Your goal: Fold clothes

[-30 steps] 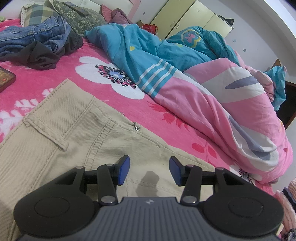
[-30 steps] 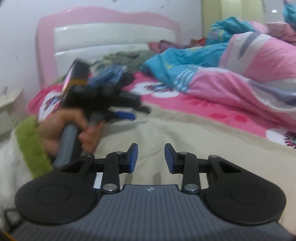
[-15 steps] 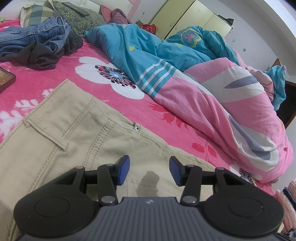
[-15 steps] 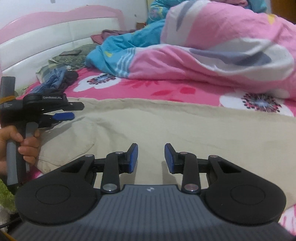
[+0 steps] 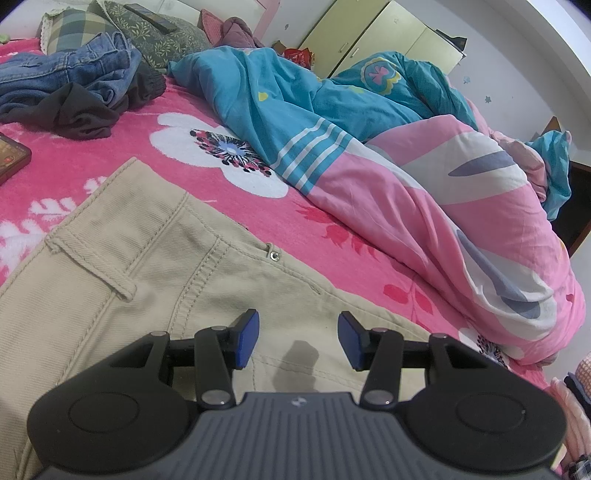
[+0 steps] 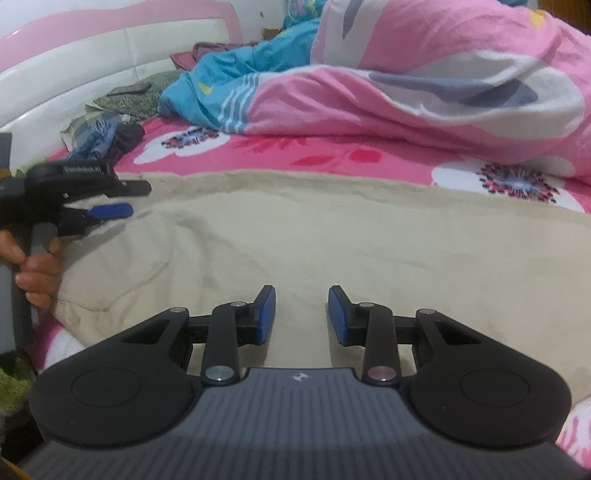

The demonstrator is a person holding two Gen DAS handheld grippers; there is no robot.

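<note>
Both wrist views close, angled down — share beige trousers (image 5: 110, 295) (image 6: 332, 240), pink bedspread (image 5: 110, 158).

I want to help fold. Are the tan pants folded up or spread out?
Spread out. The pants lie flat across the bed, waistband showing, no end turned over.

Beige corduroy trousers (image 5: 155, 266) lie spread flat on the pink bedspread.

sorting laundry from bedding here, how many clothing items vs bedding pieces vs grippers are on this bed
Clothing: 3 (beige corduroy trousers, blue denim jeans, black crumpled garment)
Bedding: 4 (pink and teal quilt, pink floral bedsheet, plaid pillow, green leaf-print pillow)
Grippers: 2 (left gripper, right gripper), both open
Total: 9
</note>
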